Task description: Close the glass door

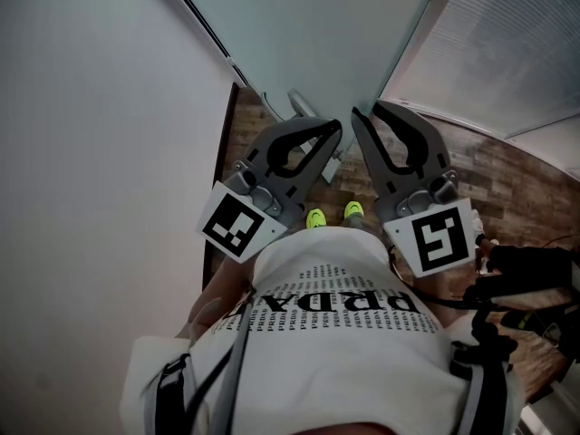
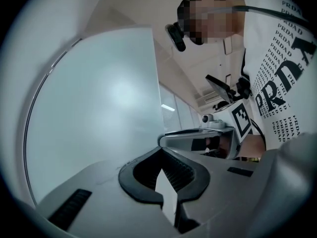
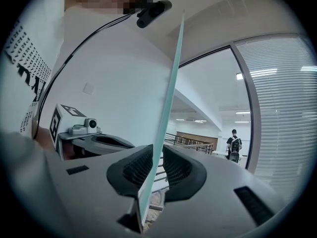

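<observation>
The frosted glass door (image 1: 317, 34) stands ahead of me, its free edge running down to my grippers. In the right gripper view that greenish edge (image 3: 171, 93) passes straight between the two pads, and my right gripper (image 3: 159, 155) is shut on it. From the head view the right gripper (image 1: 358, 118) sits at the door's edge. My left gripper (image 1: 335, 132) hangs just left of it with its tips together and nothing held. In its own view the left gripper (image 2: 163, 155) has the glass pane (image 2: 99, 108) close on its left.
A white wall (image 1: 91, 152) closes the left side and a window with blinds (image 1: 517, 43) the right. Wooden floor (image 1: 507, 170) lies below. A pale metal fitting (image 1: 297, 105) sits by the door. Beyond the glass are a railing (image 3: 190, 144) and a distant person (image 3: 234, 144).
</observation>
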